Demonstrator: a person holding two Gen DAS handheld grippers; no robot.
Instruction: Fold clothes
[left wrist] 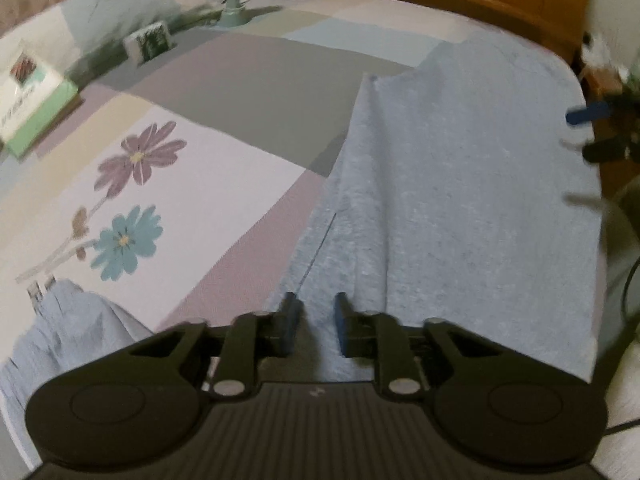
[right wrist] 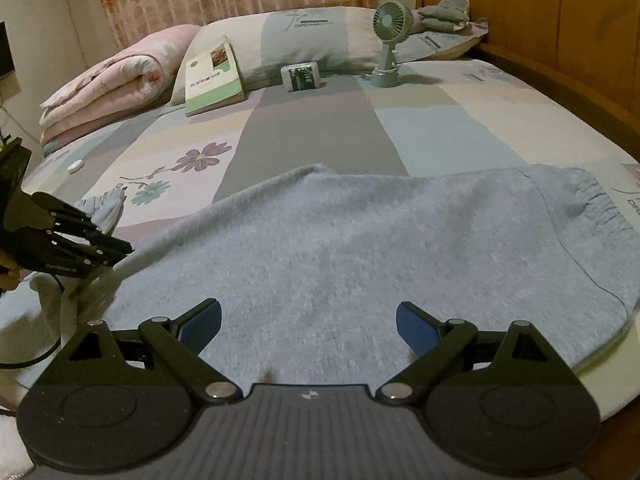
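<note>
Light blue-grey sweatpants [right wrist: 360,248] lie spread across the near part of the bed, their elastic waistband [right wrist: 596,204] to the right. One leg cuff [right wrist: 105,205] sits bunched at the left. In the left wrist view the sweatpants [left wrist: 460,200] rise in a ridge toward my left gripper [left wrist: 316,312], which is shut on a fold of the fabric. The right wrist view shows that left gripper [right wrist: 124,250] pinching the garment's left edge. My right gripper [right wrist: 308,320] hovers open over the near middle of the pants, nothing between its blue pads [right wrist: 202,326]. It also shows at the right edge [left wrist: 588,132].
A patchwork sheet with flower prints [right wrist: 200,158] covers the bed. At the back lie a green book [right wrist: 214,76], a small box [right wrist: 302,76], a desk fan [right wrist: 390,40], pillows [right wrist: 312,36] and a rolled pink quilt [right wrist: 112,80]. A wooden headboard [right wrist: 540,20] stands right.
</note>
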